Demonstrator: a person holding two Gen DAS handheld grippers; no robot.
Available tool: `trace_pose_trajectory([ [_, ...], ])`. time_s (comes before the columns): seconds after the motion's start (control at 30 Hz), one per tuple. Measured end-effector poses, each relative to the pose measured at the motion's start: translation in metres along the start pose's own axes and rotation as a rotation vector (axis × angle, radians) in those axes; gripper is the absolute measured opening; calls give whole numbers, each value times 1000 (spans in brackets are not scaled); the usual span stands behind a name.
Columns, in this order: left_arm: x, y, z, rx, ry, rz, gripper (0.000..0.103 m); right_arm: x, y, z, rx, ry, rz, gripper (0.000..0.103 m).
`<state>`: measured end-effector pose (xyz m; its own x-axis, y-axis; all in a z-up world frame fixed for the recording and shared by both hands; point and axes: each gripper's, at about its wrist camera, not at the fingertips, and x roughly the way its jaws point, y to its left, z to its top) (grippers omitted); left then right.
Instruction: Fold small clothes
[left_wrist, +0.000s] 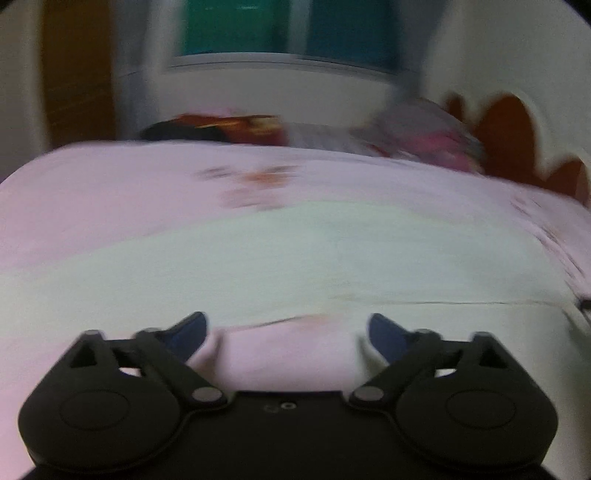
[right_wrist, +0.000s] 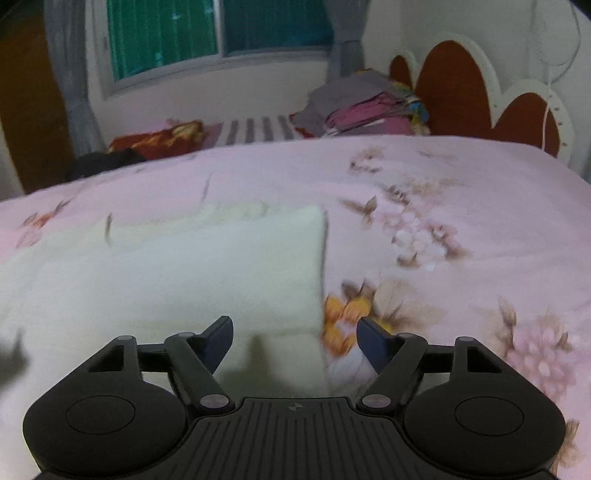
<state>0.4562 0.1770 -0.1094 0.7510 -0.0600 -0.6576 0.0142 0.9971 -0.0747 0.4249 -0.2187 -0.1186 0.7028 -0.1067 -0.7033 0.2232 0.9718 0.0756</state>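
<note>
A pale cream garment (right_wrist: 192, 269) lies flat on the pink floral bedspread (right_wrist: 461, 206); it also shows in the blurred left wrist view (left_wrist: 295, 266). My left gripper (left_wrist: 288, 332) is open and empty, low over the garment's near edge, with pink bedspread between its fingers. My right gripper (right_wrist: 295, 336) is open and empty, just above the garment's near right corner, straddling its right edge.
A stack of folded clothes (right_wrist: 362, 107) sits at the far side of the bed by the red-and-white headboard (right_wrist: 458, 88). A red and dark pile (right_wrist: 147, 144) lies at the far left, a striped cloth (right_wrist: 255, 129) between them. A window (right_wrist: 218, 29) is behind.
</note>
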Motion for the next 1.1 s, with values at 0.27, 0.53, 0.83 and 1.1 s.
trace_pose_trajectory([
  [0.27, -34, 185, -38, -590, -33, 89, 50, 0, 9, -12, 117, 28, 27, 39],
  [0.53, -23, 257, -55, -994, -164, 6, 37, -2, 46, -5, 99, 13, 48, 39],
  [0.83, -5, 277, -50, -1054, -191, 30, 11, -5, 44, 2, 107, 2, 28, 39],
  [1.1, -21, 251, -28, -911, -236, 82, 3, 11, 16, 13, 177, 15, -18, 39],
])
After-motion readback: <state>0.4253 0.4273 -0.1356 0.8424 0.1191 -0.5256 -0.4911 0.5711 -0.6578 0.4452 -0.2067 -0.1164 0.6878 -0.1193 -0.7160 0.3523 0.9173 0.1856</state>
